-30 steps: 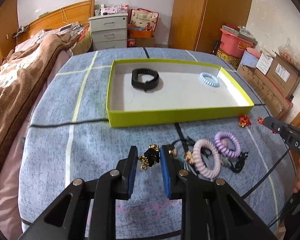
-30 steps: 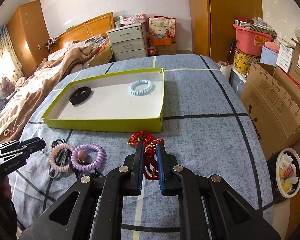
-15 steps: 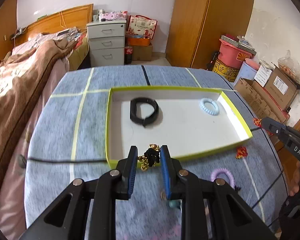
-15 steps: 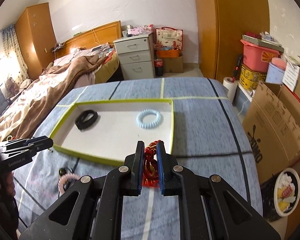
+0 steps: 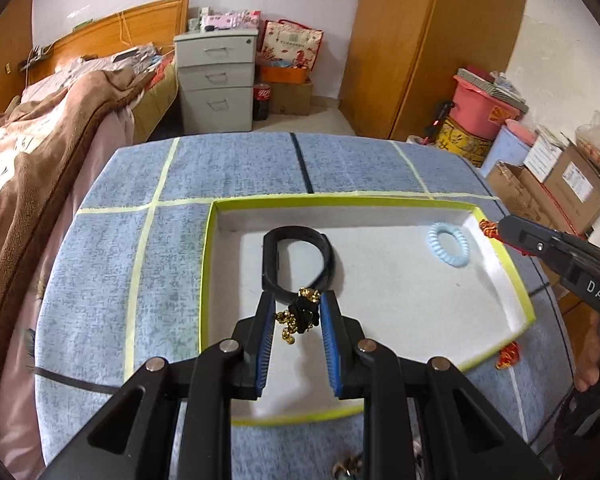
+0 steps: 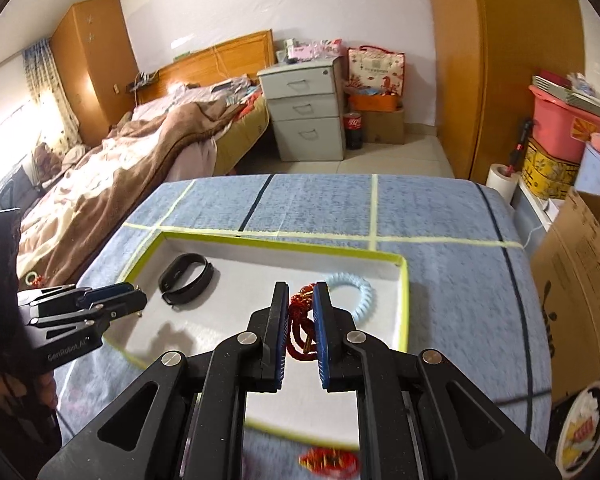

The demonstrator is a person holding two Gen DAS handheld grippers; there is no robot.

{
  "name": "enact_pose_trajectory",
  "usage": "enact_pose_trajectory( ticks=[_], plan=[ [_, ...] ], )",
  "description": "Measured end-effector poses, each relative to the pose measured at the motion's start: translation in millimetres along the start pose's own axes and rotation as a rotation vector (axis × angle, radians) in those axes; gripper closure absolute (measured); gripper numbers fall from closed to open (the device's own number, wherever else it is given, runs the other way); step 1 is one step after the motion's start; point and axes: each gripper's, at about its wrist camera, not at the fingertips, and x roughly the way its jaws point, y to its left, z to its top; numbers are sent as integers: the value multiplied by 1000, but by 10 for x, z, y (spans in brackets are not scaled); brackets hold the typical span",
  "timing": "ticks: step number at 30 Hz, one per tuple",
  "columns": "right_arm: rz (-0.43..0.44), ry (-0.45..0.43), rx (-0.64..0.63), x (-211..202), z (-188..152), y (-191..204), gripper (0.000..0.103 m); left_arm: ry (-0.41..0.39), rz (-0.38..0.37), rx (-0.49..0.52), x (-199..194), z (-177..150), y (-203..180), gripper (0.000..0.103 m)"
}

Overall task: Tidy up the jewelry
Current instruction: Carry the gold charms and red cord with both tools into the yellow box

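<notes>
A shallow green-rimmed box (image 5: 206,264) (image 6: 403,304) with a white floor lies on the blue table. It holds a black band (image 5: 296,256) (image 6: 186,278) and a light blue coil hair tie (image 5: 448,244) (image 6: 356,290). My left gripper (image 5: 298,312) is shut on a black and gold beaded bracelet (image 5: 300,314), held above the box floor near the black band. My right gripper (image 6: 300,308) is shut on a red cord bracelet (image 6: 298,328), held above the box beside the blue hair tie. Each gripper also shows in the other view (image 6: 136,300) (image 5: 500,230).
A red ornament (image 5: 508,354) (image 6: 328,460) lies on the table just outside the box's near edge. More jewelry (image 5: 346,468) lies at the table's near edge. A bed (image 6: 140,160) stands left; boxes and bins (image 5: 548,176) stand right.
Both grippers have lifted their bracelets off the table and carried them forward over the box. The loose hair ties on the table have dropped out of view.
</notes>
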Motion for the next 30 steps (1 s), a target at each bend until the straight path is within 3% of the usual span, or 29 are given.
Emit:
enact_pose_trajectory(
  ticks=[11,27,30],
  plan=[
    [26,116,-33,626,133,89,90,23,11,-19,209,87,-1,78],
    [43,191,-47,851,49,132,90,33,13,-31,250,84,37,76],
    [39,192,-38,862,53,133,90,37,8,-28,262,79,43,69]
  ],
)
